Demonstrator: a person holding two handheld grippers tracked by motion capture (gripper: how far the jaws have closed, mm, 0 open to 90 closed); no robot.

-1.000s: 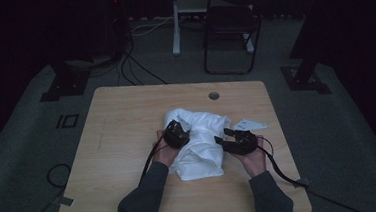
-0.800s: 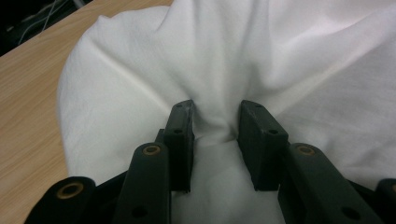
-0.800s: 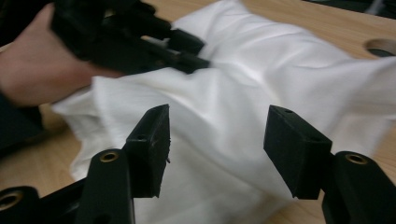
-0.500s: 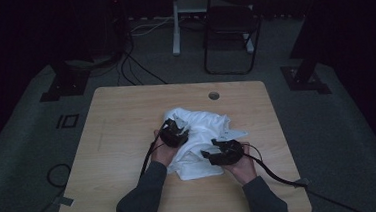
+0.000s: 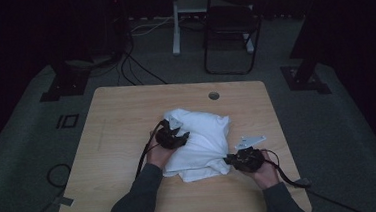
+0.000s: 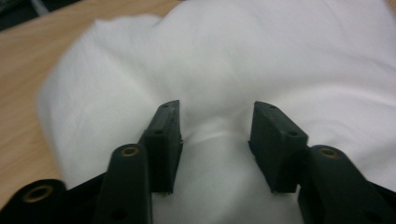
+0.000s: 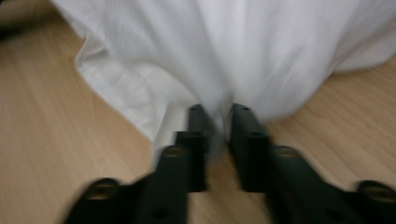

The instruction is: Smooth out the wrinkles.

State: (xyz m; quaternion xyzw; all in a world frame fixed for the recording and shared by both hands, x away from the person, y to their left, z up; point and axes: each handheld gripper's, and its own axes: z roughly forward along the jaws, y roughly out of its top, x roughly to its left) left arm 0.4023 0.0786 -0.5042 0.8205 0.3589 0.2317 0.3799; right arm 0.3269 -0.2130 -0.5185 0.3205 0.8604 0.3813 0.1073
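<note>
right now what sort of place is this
Probably a dim lab or office workroom: a wooden desk with a cable hole, a folding chair behind it, and loose floor cables on grey carpet.

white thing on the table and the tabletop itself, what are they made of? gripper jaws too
White cloth: soft woven fabric, likely cotton, matte; it creases and shows a stitched hem in the right gripper view. Table: light wood-look top with faint grain, smooth, possibly laminate. Left gripper and right gripper: black matte jaws, probably moulded or printed plastic, with brass-coloured inserts.
</note>
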